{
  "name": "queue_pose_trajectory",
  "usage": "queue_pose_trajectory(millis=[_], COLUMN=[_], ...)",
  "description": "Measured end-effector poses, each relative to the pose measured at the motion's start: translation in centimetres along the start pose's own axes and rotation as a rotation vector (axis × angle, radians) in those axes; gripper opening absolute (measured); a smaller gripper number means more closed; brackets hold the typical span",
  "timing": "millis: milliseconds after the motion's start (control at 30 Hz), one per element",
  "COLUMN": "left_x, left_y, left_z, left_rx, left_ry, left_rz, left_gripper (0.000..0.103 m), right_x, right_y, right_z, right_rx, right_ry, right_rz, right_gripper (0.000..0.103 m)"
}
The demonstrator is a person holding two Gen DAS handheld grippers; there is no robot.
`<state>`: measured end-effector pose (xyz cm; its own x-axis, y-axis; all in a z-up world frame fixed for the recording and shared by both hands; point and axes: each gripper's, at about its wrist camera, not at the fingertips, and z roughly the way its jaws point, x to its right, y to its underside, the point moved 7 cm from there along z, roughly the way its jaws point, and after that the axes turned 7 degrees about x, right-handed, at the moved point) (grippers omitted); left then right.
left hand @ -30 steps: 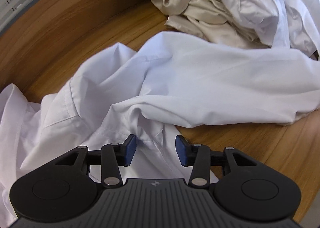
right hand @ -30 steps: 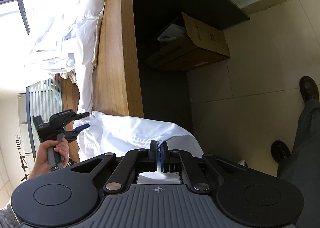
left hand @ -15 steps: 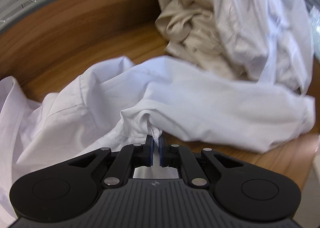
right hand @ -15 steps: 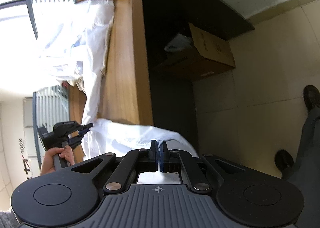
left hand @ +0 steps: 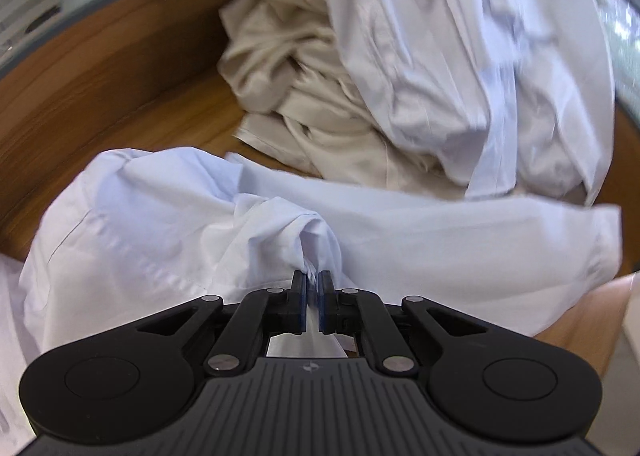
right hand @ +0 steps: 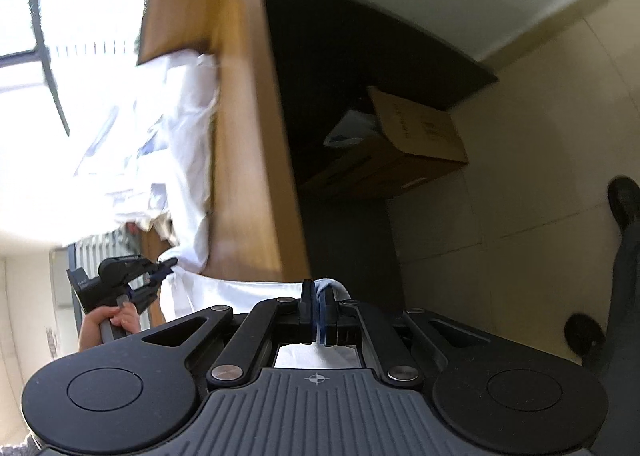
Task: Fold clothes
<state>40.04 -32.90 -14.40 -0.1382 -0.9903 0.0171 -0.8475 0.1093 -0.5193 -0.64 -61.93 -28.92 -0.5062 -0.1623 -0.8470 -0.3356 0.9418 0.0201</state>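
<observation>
A white shirt (left hand: 400, 232) is lying crumpled on the wooden table (left hand: 100, 96), its thin cloth bunching into soft folds with a stitched seam showing along its left part. Beyond it on the table, a heap of clothes (left hand: 420, 56) is piling up, cream cloth to the left and white cloth to the right, touching the shirt's far edge.

The left gripper (left hand: 312, 288) is pinching a gathered tuft of the white shirt between its blue pads, its jaws drawn together on the cloth, and the fabric is rising in a small peak straight from the fingertips. In the right wrist view the same left gripper (right hand: 160, 274) is showing beside the table's near edge, with a hand (right hand: 116, 322) wrapping its handle.

The right gripper (right hand: 318, 296) is clamping another part of the white shirt (right hand: 240, 290) just off the table's edge, jaws together on a fold, so the cloth is stretching between the two tools along that edge.

Under the table a cardboard box (right hand: 416, 140) is sitting on the tiled floor (right hand: 520, 96); printing is showing on its flap, but it is too blurred to read. Two dark shoes (right hand: 622, 200) are standing on the floor to the right of the table.
</observation>
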Motion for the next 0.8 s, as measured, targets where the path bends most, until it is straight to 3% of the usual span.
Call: queue_pose_trajectory(millis=[100,200,267,333,400,600,667,733,800], left_x=[0.6,0.9,1.0,1.3,1.4,0.5,-0.4,-1.7,-3.3], left_y=[0.7,1.2,1.0,0.6,-0.1,-0.8,-0.6,0.0,0.8], left_z=[1.7,2.8,2.8,2.4,1.0,-4.2,-6.2,-8.2,-10.0], left_rx=[-0.025,-0.042,-0.058,-0.066,-0.031,0.055,0.069,0.074,0.079], left_ry=[-0.014,-0.004,0.039,0.105,0.127,0.221,0.239,0.25,0.25], left_rz=[0.029,0.053,0.049,0.03,0.049,0.099,0.092,0.086,0.08], left_gripper=[0.006,0.013,0.033,0.073,0.088,0.092,0.092,0.093,0.093], right_x=[0.6,0.7,0.7,0.4,0.0,-1.4,-1.8,-2.2,-2.5], right_y=[0.0,0.0,-0.1,0.0,0.0,0.3,0.4,0.3,-0.1], right_z=[0.2,0.4,0.6,0.8,0.8,-0.2,-0.7,-1.4,-2.3], right_rx=[0.01,0.009,0.006,-0.004,-0.016,-0.037,-0.039,-0.021,-0.007], right_ry=[0.013,0.031,0.045,0.066,0.095,0.159,0.181,0.224,0.256], right_rz=[0.02,-0.005,-0.043,-0.085,-0.129,-0.235,-0.269,-0.316,-0.354], right_gripper=[0.003,0.003,0.004,0.006,0.006,0.008,0.013,0.031,0.031])
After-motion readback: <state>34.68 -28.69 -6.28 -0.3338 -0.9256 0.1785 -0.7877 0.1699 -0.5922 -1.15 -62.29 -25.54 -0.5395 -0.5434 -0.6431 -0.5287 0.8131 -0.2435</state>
